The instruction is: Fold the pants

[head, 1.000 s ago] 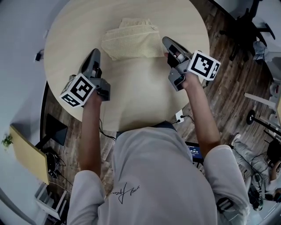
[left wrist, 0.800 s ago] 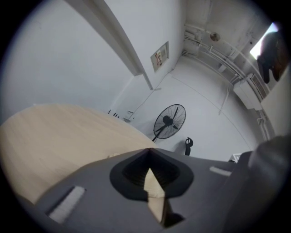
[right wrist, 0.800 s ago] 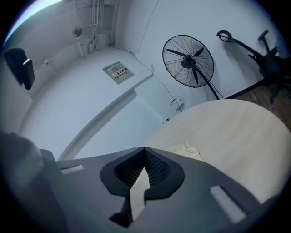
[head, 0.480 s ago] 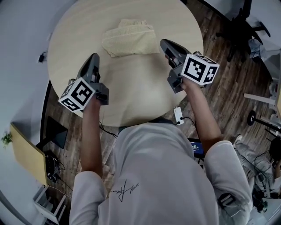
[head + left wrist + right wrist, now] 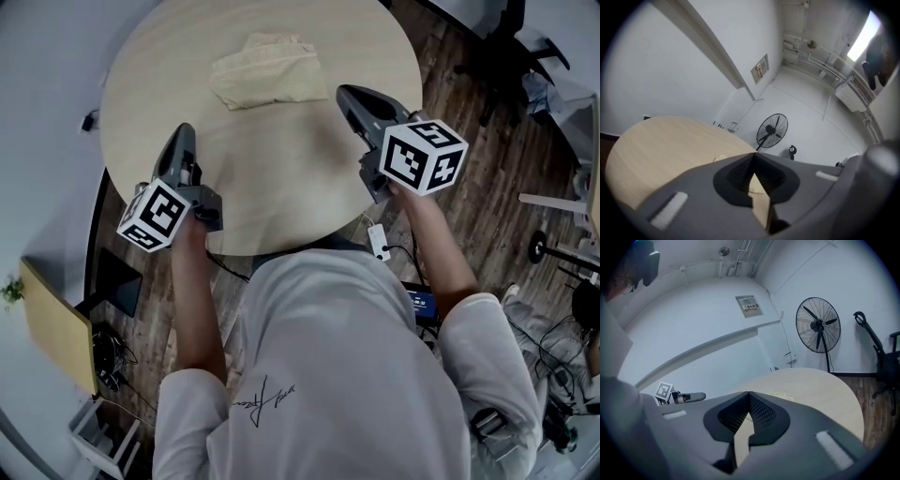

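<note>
head view: pale yellow pants (image 5: 265,70) lie folded on round table (image 5: 281,173).

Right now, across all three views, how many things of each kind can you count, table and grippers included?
Folded cream pants: 1
Round wooden table: 1
Handheld grippers: 2, the left gripper and the right gripper
Standing fan: 1
Total: 5

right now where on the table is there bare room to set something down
Free: the bare wood of the table between the left gripper and right gripper, from the folded pants to the near edge; also the strip left of the pants. Crowded: only the far middle, where the pants lie.
</note>
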Demonstrator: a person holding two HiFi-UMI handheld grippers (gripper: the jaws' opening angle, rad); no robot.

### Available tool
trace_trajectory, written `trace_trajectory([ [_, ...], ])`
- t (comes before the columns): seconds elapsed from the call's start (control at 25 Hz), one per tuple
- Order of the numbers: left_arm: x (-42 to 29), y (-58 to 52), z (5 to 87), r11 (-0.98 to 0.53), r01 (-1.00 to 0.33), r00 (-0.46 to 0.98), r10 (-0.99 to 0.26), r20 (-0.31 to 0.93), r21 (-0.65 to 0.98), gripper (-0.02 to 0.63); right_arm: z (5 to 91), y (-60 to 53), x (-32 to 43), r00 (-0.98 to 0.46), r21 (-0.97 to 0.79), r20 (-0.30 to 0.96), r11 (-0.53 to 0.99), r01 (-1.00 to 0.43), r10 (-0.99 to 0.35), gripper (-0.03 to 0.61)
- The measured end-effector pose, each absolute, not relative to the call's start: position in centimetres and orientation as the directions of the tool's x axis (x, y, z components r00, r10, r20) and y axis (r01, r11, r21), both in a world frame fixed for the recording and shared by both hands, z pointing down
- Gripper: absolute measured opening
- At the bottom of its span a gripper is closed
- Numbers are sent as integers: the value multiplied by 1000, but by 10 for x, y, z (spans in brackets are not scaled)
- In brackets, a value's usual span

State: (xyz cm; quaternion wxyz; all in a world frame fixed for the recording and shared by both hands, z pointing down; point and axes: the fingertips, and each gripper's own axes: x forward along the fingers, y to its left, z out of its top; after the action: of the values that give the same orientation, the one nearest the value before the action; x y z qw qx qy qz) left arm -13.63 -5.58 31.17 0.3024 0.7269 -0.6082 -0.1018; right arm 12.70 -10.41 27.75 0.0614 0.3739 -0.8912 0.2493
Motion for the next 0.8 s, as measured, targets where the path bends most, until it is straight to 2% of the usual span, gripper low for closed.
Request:
trace_trajectory([
  [0.16, -125, -29, 305, -98, -865, 228, -950, 213, 492, 55, 272, -82, 136, -728, -390, 266, 620, -681, -632, 0],
  [0.36, -105, 4, 303, -100, -866, 226, -952, 205, 490, 55, 274, -53, 146, -740, -382, 265, 638, -669, -618, 0],
  [0.8, -72, 52, 307, -62, -923, 157, -961, 226, 379, 54, 285, -9, 153, -723, -257, 284, 676, -690, -630, 0],
])
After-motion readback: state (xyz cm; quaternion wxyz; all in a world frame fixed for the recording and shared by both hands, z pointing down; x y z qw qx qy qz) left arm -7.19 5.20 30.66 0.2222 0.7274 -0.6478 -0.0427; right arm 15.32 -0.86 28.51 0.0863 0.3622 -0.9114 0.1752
